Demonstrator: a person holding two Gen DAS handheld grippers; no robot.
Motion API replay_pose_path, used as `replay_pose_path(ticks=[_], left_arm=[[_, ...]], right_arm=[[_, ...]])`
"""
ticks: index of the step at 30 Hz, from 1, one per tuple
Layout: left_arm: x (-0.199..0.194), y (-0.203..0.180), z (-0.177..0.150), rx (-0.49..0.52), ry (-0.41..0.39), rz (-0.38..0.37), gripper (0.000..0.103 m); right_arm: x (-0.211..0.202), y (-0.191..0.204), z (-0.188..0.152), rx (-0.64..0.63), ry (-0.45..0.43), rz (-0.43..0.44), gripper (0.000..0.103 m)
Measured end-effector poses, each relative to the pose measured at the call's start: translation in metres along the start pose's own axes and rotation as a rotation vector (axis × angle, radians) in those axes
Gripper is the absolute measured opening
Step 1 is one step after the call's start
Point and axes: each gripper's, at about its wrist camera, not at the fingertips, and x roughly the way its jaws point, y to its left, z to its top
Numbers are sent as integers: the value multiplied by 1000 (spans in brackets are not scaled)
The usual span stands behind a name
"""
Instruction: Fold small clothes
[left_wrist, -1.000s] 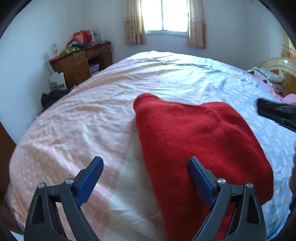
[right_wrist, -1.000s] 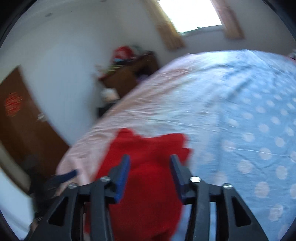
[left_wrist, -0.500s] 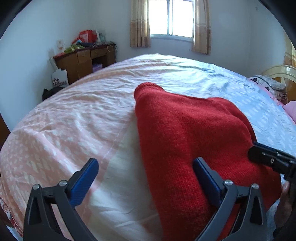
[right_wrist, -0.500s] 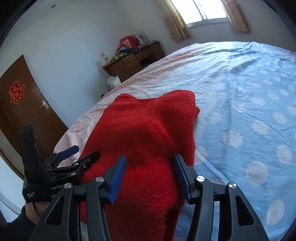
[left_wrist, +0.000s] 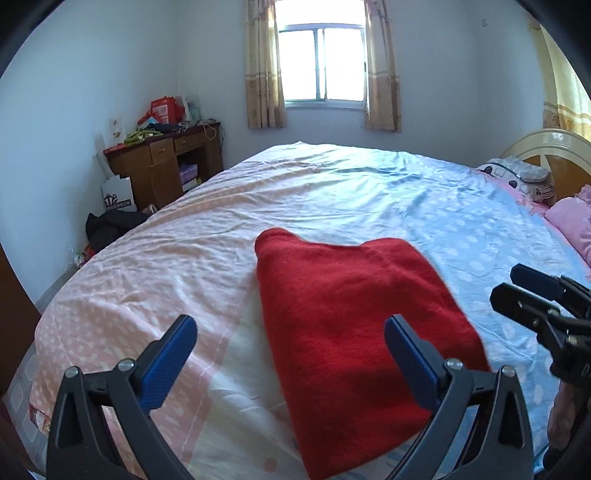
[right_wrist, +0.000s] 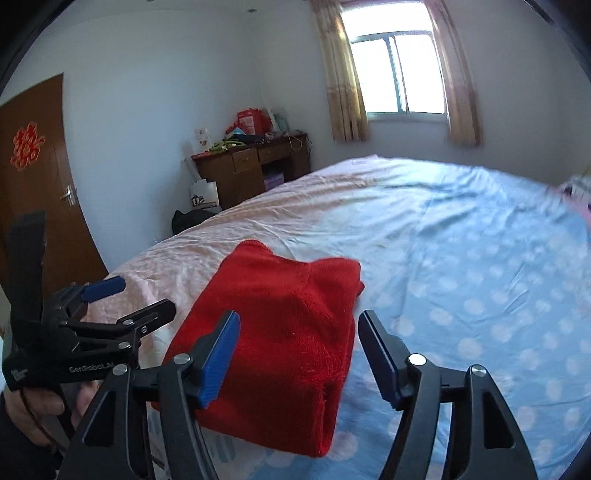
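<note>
A red knitted garment (left_wrist: 354, 325) lies folded into a compact rectangle on the bed (left_wrist: 184, 266), near its front edge; it also shows in the right wrist view (right_wrist: 280, 332). My left gripper (left_wrist: 291, 354) is open and empty, held above the garment's near left part. My right gripper (right_wrist: 299, 354) is open and empty, held above the garment's near right part. Each gripper shows in the other's view, the right one (left_wrist: 532, 291) at the right side and the left one (right_wrist: 125, 299) at the left side, both off the cloth.
The bed cover is pink on the left and blue with white dots (right_wrist: 480, 280) on the right. Pillows (left_wrist: 569, 218) and a headboard lie at the far right. A wooden desk (left_wrist: 162, 166) with clutter stands by the left wall, a brown door (right_wrist: 33, 177) beside it.
Both grippers have pulled back and up from the red garment, which now looks smaller and lies still. The right gripper has opened wider.
</note>
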Motion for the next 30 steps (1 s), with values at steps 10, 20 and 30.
replay_pose_path(ticks=[10, 20, 30], left_arm=[[-5, -1, 0, 4, -13, -3, 103], [-9, -2, 0, 4, -21, -3, 103], [-9, -1, 1, 5, -23, -3, 103]], right_arm=[[-14, -6, 1, 30, -36, -29, 68], [-17, -11, -2, 65, -33, -35, 68], [-18, -9, -3, 62, -35, -35, 68]])
